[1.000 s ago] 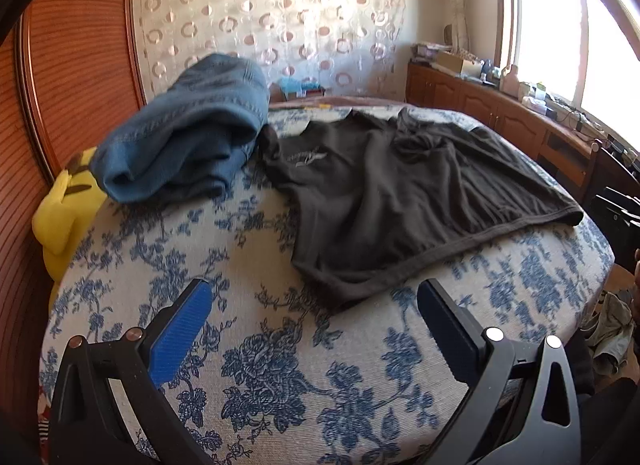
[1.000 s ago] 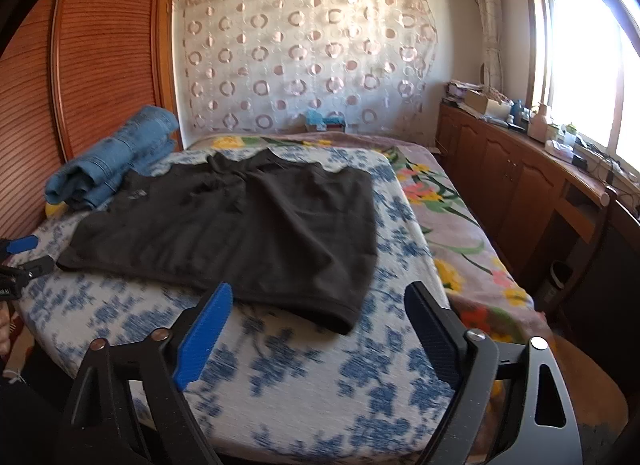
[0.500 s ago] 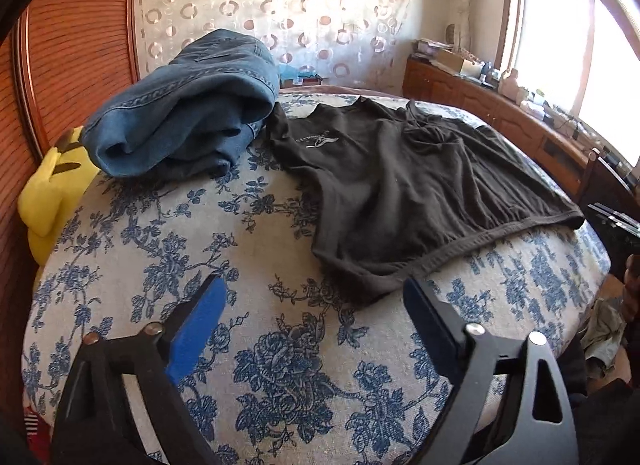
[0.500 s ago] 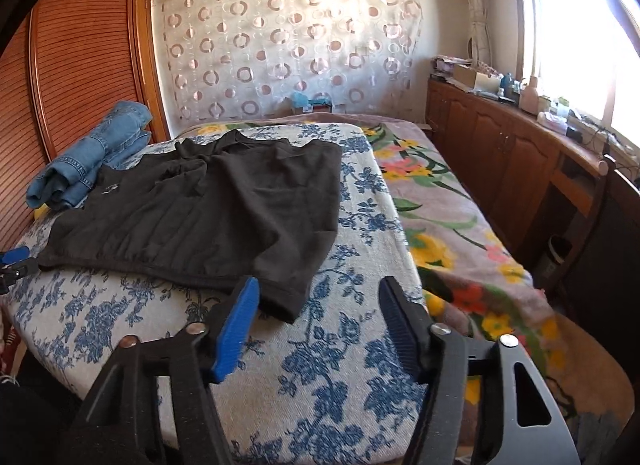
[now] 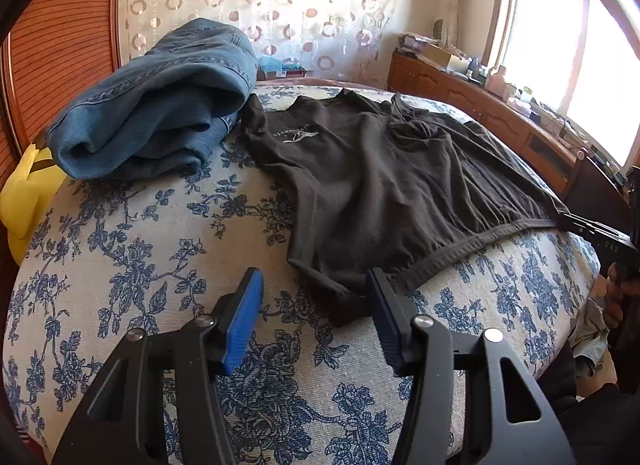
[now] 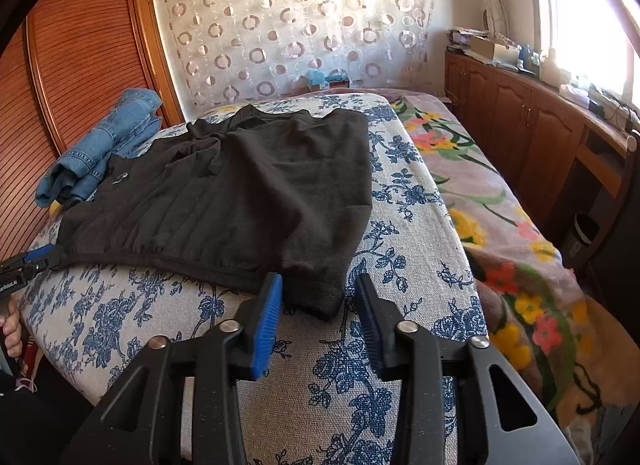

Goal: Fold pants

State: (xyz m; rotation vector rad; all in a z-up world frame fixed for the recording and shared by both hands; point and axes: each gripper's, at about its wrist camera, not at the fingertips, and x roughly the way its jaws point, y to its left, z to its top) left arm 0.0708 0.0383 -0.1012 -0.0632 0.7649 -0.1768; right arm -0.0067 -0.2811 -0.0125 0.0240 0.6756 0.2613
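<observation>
Dark short pants (image 5: 380,169) lie flat on the blue-flowered bed cover (image 5: 140,257), waistband toward me; they also show in the right wrist view (image 6: 240,193). My left gripper (image 5: 316,285) is open, its jaws standing either side of the near left corner of the pants, low over the cover. My right gripper (image 6: 318,287) is open, its jaws either side of the near right corner of the pants. Neither holds cloth. The other gripper's tip shows at each view's edge (image 6: 28,261).
Folded blue jeans (image 5: 160,105) lie at the pants' far left, also in the right wrist view (image 6: 108,145). A yellow plush (image 5: 24,193) sits by the wooden wardrobe (image 6: 80,45). A flowered blanket (image 6: 500,205) covers the bed's right side. Wooden cabinets (image 6: 540,125) line the window wall.
Both grippers have moved forward and down to the near corners of the pants. Both jaws have narrowed but stay open. The pants have not moved.
</observation>
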